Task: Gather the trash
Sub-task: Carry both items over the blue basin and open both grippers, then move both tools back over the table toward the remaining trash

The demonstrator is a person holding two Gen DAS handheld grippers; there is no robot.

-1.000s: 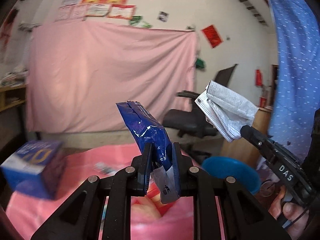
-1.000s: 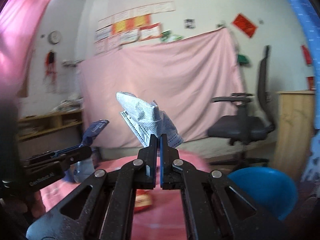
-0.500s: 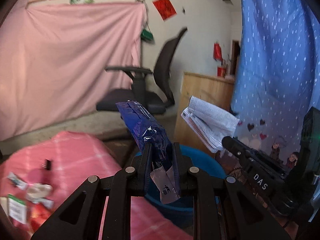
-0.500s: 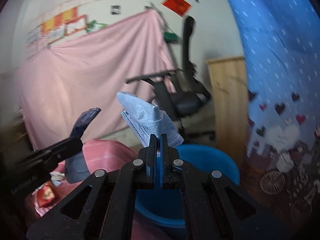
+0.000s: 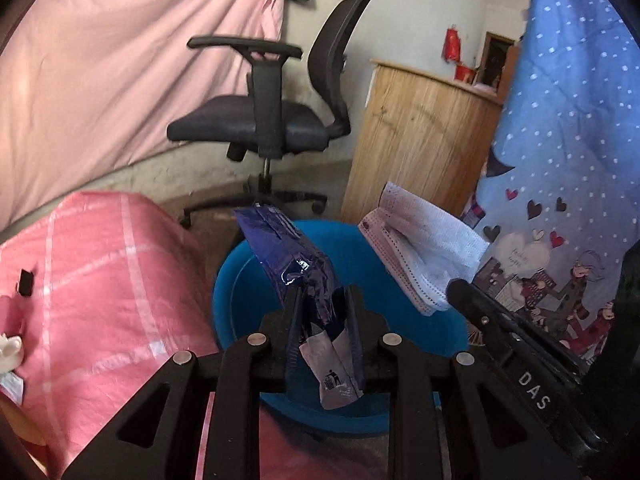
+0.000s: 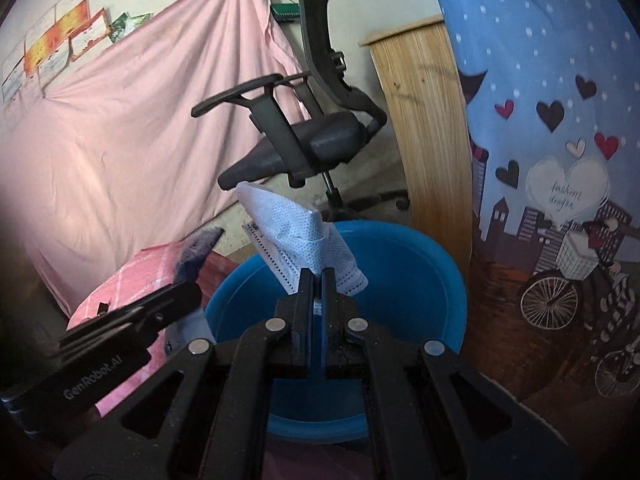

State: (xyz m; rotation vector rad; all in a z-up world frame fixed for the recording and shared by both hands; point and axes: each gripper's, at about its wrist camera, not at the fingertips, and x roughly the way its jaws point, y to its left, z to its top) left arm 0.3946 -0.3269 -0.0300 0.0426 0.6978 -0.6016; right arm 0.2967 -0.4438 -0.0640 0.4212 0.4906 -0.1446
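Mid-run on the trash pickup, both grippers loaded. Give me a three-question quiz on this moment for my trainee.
1. Which item is in the left gripper? A) face mask B) blue wrapper C) cardboard box
2. True or false: the face mask has already been dropped into the blue basin.
3. Fill in: the dark seat beyond the basin is an office ____.

Key:
1. B. The blue wrapper is clamped between its jaws.
2. False. The right gripper is shut on the mask, held above the basin.
3. Chair: the office chair stands in front of the pink sheet.
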